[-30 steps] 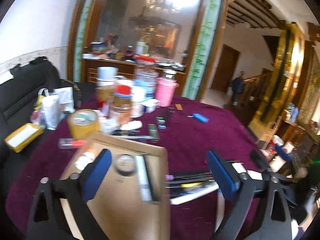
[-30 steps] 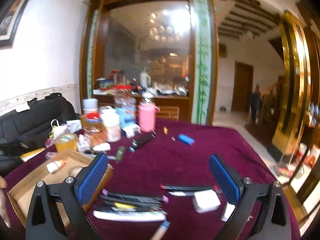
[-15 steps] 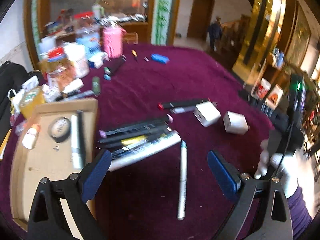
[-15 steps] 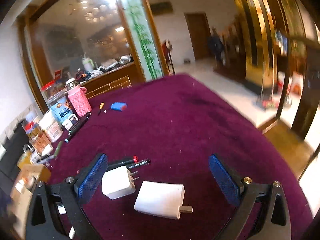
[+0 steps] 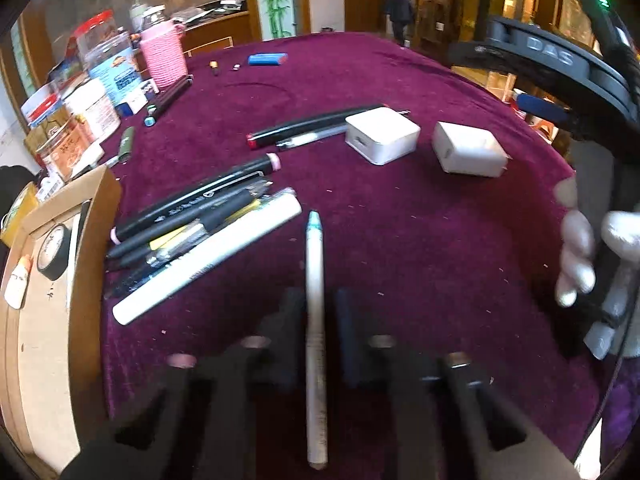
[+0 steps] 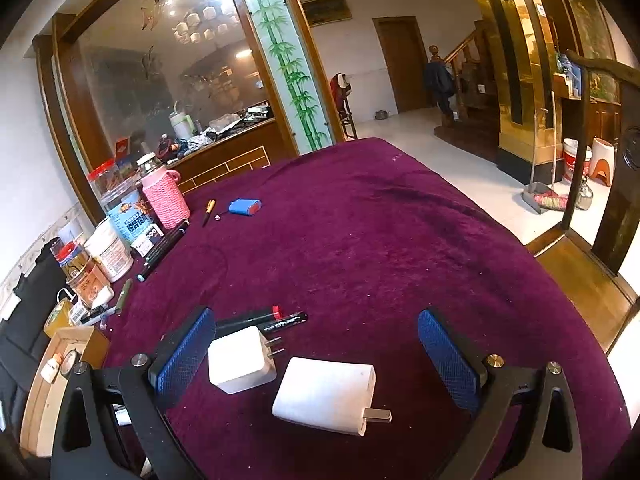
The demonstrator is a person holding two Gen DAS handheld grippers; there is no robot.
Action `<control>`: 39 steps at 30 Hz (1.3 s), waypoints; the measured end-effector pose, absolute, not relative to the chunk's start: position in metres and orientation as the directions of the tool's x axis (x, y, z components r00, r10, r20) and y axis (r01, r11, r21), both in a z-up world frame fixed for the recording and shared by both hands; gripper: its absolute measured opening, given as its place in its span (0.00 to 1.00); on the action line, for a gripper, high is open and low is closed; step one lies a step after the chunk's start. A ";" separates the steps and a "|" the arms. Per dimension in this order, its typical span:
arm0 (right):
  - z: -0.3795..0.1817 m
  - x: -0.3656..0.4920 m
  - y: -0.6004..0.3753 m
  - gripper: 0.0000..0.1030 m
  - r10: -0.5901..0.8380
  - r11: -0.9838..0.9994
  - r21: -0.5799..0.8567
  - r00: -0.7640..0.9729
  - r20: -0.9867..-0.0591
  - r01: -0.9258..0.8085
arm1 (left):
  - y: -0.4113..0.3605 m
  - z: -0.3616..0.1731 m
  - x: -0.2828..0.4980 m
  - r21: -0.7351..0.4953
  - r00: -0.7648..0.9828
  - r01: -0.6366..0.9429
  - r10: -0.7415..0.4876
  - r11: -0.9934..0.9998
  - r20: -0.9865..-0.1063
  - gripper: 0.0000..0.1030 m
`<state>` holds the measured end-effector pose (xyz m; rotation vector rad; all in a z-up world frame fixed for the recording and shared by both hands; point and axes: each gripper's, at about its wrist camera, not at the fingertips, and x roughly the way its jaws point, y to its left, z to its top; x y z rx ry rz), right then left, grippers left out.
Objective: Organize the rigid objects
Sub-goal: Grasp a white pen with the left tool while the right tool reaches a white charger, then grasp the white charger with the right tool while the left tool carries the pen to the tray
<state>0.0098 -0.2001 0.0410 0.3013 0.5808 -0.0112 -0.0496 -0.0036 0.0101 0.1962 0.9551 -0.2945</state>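
Left gripper [image 5: 316, 312] low over purple velvet bench [image 5: 400, 240], fingers narrowed around slim white pen [image 5: 315, 320]; contact unclear. Right gripper [image 6: 316, 356] fingers wide, straddling two boxy white chargers [image 6: 326, 394]. Cardboard tray [image 5: 48, 320] at left holds tape roll [image 5: 54, 246], small bottle [image 5: 18, 286].

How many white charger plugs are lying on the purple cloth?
2. One white charger lies beside the right gripper's left finger, prongs toward the pens. The second charger lies just right of it, between the open fingers. None seems hidden.
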 end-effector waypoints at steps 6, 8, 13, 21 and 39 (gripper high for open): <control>0.036 0.014 -0.209 0.99 0.072 0.946 0.299 0.823 -0.563 0.122 | 0.011 0.020 -0.058 -0.083 0.545 0.330 -0.262 0.940 -0.796 0.07; 0.035 0.015 -0.210 0.99 0.072 0.945 0.301 0.819 -0.569 0.127 | 0.020 0.033 -0.065 -0.123 0.570 0.333 -0.303 0.935 -0.764 0.07; 0.031 0.020 -0.208 0.99 0.043 0.954 0.265 0.805 -0.591 0.143 | 0.043 0.059 -0.085 -0.237 0.605 0.336 -0.401 0.912 -0.688 0.07; 0.025 0.023 -0.208 0.99 0.021 0.957 0.241 0.788 -0.615 0.162 | 0.093 0.084 -0.112 -0.317 0.661 0.307 -0.441 0.897 -0.607 0.07; 0.048 0.058 -0.134 0.99 0.236 0.972 0.184 0.632 -0.738 -0.148 | 0.206 0.075 -0.138 -0.419 0.741 0.124 -0.365 0.899 -0.563 0.07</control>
